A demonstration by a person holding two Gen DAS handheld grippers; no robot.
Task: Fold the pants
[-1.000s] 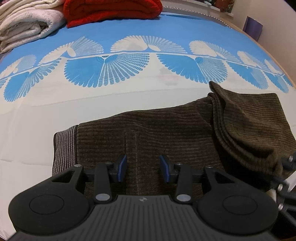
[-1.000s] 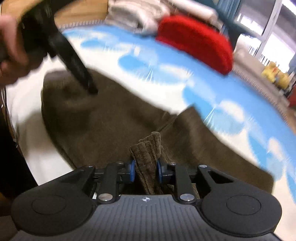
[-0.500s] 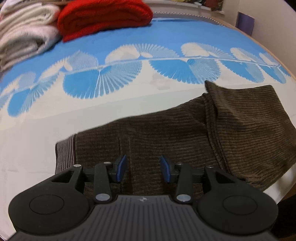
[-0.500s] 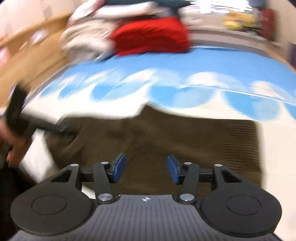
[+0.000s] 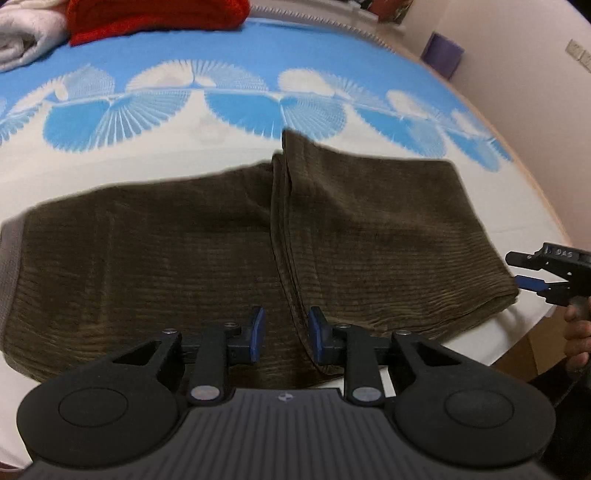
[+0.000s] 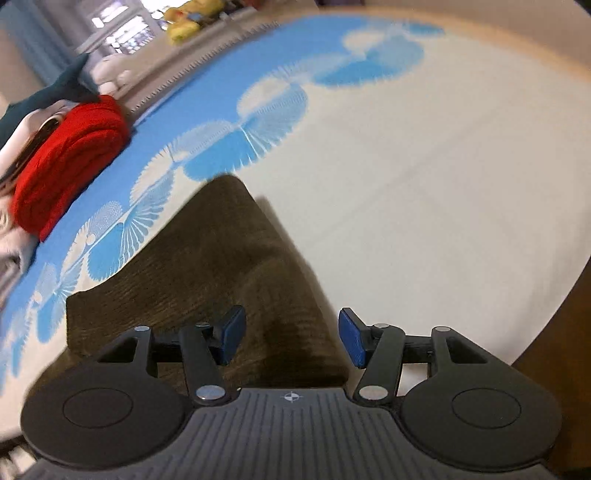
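Observation:
Brown corduroy pants (image 5: pixel 155 258) lie flat on the blue-and-white bedsheet (image 5: pixel 221 158), their right part folded back over the rest, its layered edge running down the middle. My left gripper (image 5: pixel 286 332) hovers over that edge near the front; its jaws are closing, the edge between the pads, not pinched. My right gripper (image 5: pixel 521 271) stays at the pants' right end, held by a hand (image 5: pixel 576 332). In the right wrist view the right gripper (image 6: pixel 291 336) is opening, above the folded end of the pants (image 6: pixel 221 266), gripping nothing.
A folded red blanket (image 5: pixel 155 14) and a white one (image 5: pixel 22 40) lie at the back left of the bed. A purple object (image 5: pixel 441 59) stands by the far wall. Plush toys (image 6: pixel 192 14) sit beyond the bed. The bed's edge curves close on the right.
My right gripper let go of the pant leg it held, opened and swung to the pants' right end. The leg now lies folded flat. My left gripper slid right to the fold edge and narrowed.

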